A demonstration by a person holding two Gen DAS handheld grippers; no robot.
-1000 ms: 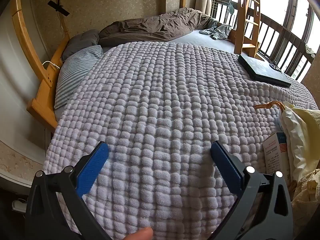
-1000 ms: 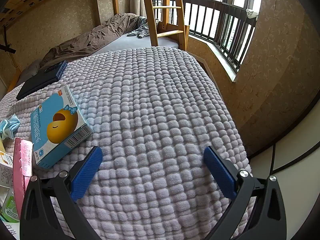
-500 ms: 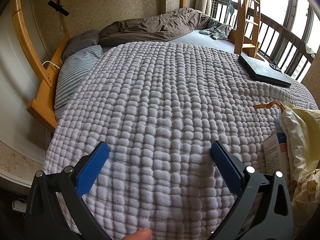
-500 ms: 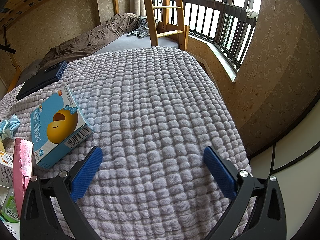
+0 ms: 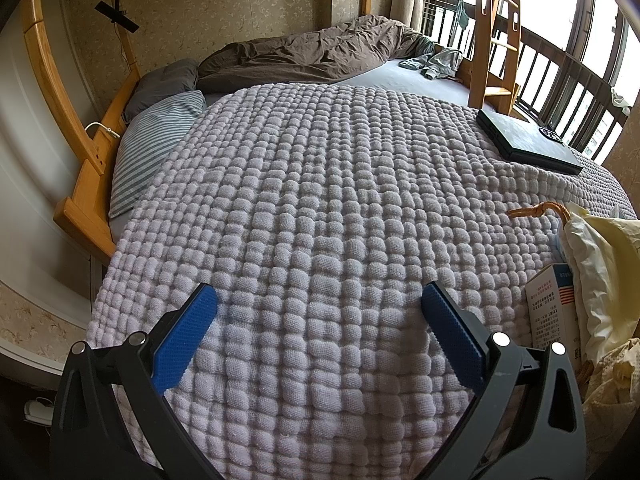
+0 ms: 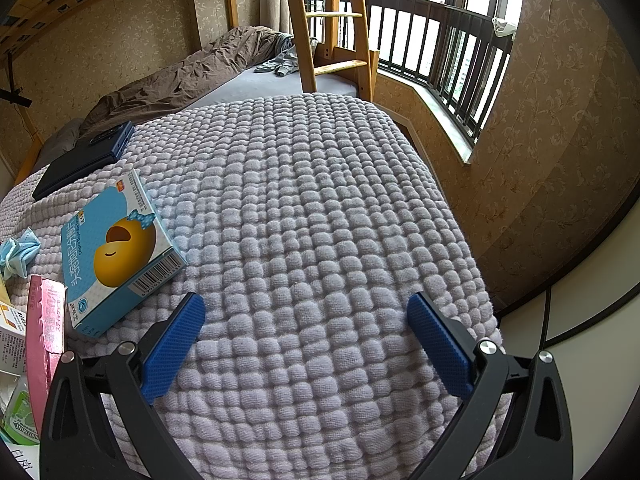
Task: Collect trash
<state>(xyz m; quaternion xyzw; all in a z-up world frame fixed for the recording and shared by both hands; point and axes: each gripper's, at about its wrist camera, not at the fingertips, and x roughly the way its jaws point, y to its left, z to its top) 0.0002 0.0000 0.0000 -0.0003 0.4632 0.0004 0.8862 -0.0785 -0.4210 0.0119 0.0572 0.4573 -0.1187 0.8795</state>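
Jaws apart, both grippers; blue box (image 6: 116, 248) in right view only, laptop (image 5: 528, 142) in both.

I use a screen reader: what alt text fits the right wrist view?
Open right gripper with blue pads hovers over a lilac waffle-textured blanket. At left lie a blue cardboard box with a yellow cartoon face, a pink carton and a crumpled blue face mask.

My left wrist camera looks low and close over the blanket (image 5: 320, 208) toward the headboard-side edge; my right faces the window-side edge. Both share the black laptop (image 5: 528, 142) and ladder (image 6: 320, 28).
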